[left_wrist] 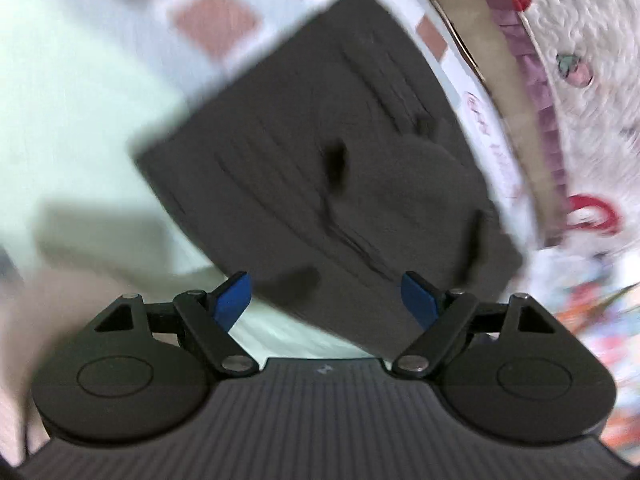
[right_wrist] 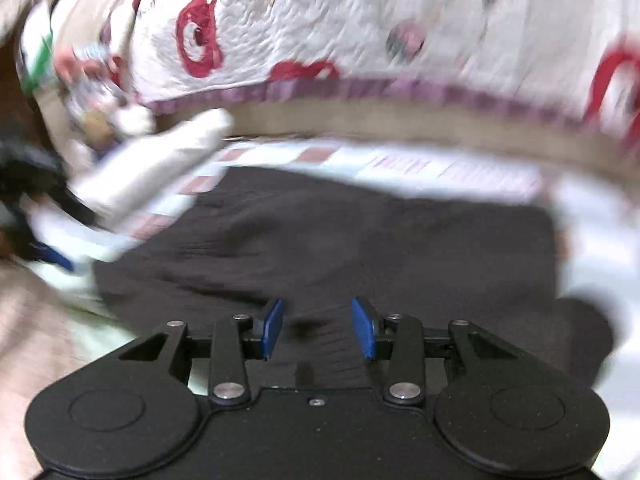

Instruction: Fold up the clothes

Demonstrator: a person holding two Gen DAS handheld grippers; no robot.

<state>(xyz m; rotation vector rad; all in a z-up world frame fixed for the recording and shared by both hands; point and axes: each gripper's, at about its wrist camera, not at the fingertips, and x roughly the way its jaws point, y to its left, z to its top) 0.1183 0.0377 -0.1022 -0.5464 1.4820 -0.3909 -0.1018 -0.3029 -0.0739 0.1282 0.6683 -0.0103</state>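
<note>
At frame bottom, the left claw [left_wrist: 326, 300] gaped wide and the right claw [right_wrist: 318, 330] stood partly open, both empty. The dark garment [left_wrist: 320, 168] lay mid-frame as a flat rectangle on the pale sheet [left_wrist: 72, 128]. Any further fold would need matched edges.

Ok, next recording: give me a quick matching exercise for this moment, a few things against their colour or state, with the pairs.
Things:
1. dark garment
2. left gripper
3. quilt
4. right gripper's pads

Descriptions:
A. white with red prints
B. blue
C. lying folded flat on the pale sheet
D. jaws wide open, holding nothing

Pairs: 1-C, 2-D, 3-A, 4-B
</note>
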